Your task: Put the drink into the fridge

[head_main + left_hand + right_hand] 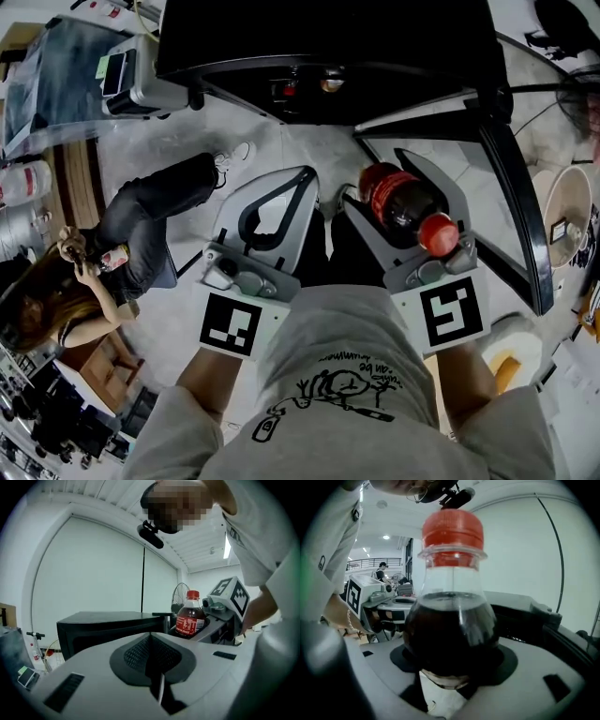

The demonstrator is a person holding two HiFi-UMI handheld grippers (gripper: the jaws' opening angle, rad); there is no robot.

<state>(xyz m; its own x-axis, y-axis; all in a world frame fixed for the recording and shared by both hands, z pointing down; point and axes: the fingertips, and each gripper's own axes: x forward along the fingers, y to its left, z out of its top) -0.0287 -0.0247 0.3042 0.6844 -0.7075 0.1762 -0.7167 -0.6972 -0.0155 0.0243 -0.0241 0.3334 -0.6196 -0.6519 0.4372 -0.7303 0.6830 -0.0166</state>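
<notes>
Blocked at 12 o'clock by black fridge (319,37), at 2 by dark-framed door (511,187), at 9 by seated person (141,225); bare floor (187,141) at 11.

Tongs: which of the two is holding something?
The right tongs: they are clamped on a bottle of dark drink. The left tongs are closed with nothing between them.
</notes>
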